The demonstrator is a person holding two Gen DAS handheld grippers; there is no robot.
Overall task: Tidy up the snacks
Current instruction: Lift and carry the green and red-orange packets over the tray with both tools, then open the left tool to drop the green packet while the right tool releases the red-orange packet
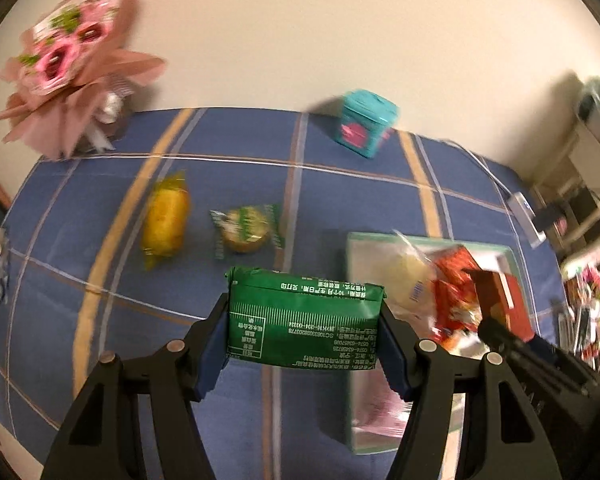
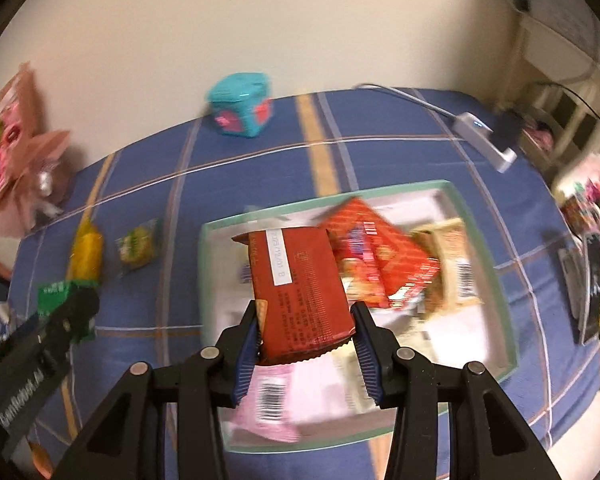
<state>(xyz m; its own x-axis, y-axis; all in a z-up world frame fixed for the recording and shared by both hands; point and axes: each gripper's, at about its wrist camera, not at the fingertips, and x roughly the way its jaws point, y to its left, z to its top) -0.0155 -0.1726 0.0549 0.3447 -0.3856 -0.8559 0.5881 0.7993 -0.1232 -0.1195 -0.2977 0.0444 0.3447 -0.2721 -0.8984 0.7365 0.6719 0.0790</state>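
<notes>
Mounted behind each gripper, angled steeply down, close over the blue plaid tablecloth (image 1: 340, 196); sharing the glass tray (image 2: 496, 276).

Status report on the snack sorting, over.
Left gripper shut on green packet, above the cloth beside tray. Right gripper shut on dark red packet, over tray. Yellow snack and green-wrapped cake on the cloth. Nothing blocking.
</notes>
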